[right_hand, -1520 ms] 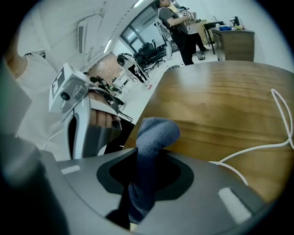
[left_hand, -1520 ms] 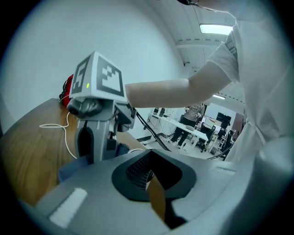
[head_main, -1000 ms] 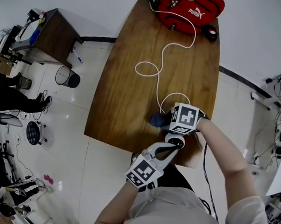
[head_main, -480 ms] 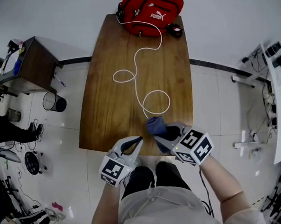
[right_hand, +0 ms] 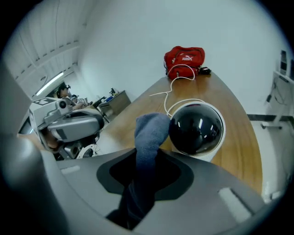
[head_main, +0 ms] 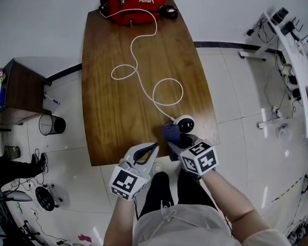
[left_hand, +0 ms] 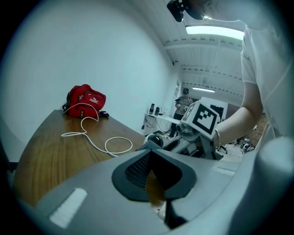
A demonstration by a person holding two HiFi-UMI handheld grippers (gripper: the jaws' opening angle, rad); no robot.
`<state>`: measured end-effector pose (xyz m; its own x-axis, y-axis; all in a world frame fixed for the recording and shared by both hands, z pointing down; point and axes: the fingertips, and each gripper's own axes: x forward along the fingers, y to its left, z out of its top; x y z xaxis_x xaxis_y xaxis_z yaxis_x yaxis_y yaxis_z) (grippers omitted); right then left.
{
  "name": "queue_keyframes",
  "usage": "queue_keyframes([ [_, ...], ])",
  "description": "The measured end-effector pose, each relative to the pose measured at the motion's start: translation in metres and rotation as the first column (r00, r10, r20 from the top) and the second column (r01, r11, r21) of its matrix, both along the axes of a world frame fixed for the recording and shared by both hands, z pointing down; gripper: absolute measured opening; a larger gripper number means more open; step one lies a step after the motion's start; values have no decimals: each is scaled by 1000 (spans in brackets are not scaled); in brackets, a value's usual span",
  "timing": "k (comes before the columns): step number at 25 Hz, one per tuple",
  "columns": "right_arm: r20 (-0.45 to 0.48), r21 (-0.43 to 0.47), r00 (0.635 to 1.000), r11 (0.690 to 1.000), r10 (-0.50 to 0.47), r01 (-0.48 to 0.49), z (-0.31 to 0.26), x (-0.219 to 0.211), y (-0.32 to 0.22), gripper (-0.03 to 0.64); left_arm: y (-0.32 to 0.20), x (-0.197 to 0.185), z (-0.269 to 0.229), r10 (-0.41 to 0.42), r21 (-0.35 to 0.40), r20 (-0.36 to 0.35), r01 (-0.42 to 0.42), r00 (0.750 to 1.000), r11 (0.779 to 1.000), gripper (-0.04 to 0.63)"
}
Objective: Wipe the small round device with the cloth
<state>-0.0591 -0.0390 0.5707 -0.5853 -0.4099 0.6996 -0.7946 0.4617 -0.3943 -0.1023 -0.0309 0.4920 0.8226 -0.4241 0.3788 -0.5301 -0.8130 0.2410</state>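
The small round device [head_main: 185,124], white with a black dome [right_hand: 196,128], stands on the wooden table [head_main: 117,96] near its front edge, at the end of a white cable [head_main: 141,54]. My right gripper [head_main: 176,140] is shut on a blue cloth [right_hand: 149,137]. The cloth's free end [head_main: 170,131] rests against the dome's left side. My left gripper [head_main: 153,147] hangs at the table's front edge, left of the right one, shut with nothing between its jaws [left_hand: 154,176]. In the left gripper view the dome [left_hand: 156,139] peeks out beside the right gripper [left_hand: 197,124].
A red bag [head_main: 133,1] lies at the table's far end with the cable running from it, and a small black object [head_main: 168,12] sits beside it. A dark side desk [head_main: 20,92] and a waste bin [head_main: 52,124] stand on the floor to the left.
The left gripper has drawn away from the device to the left. The right gripper still holds the cloth, and the device now shows beyond its tip. The head view has swung round.
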Motion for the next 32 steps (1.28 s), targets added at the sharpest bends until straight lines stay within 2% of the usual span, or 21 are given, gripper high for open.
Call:
queue_keyframes([
  [3,32,-33,991,992,127,-126,18,11,0,104,17,4,12,28,-28,-7,-28,1000,999,6],
  [6,84,-110,967,967,241,-231,38,24,6,106,31,3,26,42,-53,-9,-42,999,998,6],
  [9,106,-173,948,944,301,-281,51,36,12,106,35,0,34,40,-63,-10,-40,999,997,6],
  [12,98,-199,939,931,330,-306,57,47,23,106,38,-1,36,43,-72,-12,-44,999,996,6],
  [17,36,-200,942,926,334,-321,51,76,41,106,38,6,25,58,-59,-22,-59,998,996,6],
  [20,40,-181,955,942,293,-282,34,81,52,106,38,13,17,59,-48,-33,-60,998,997,6],
  [23,110,-84,964,969,240,-232,-5,73,50,106,38,19,10,63,-40,-40,-64,997,997,6],
  [26,167,11,961,974,221,-226,-31,71,35,106,39,23,7,67,-34,-40,-68,997,997,6],
  [28,178,5,958,974,223,-227,-26,72,27,106,39,25,7,66,-35,-37,-68,997,997,6],
  [32,164,-85,954,967,252,-241,9,81,22,106,40,31,12,68,-55,-28,-70,997,996,6],
])
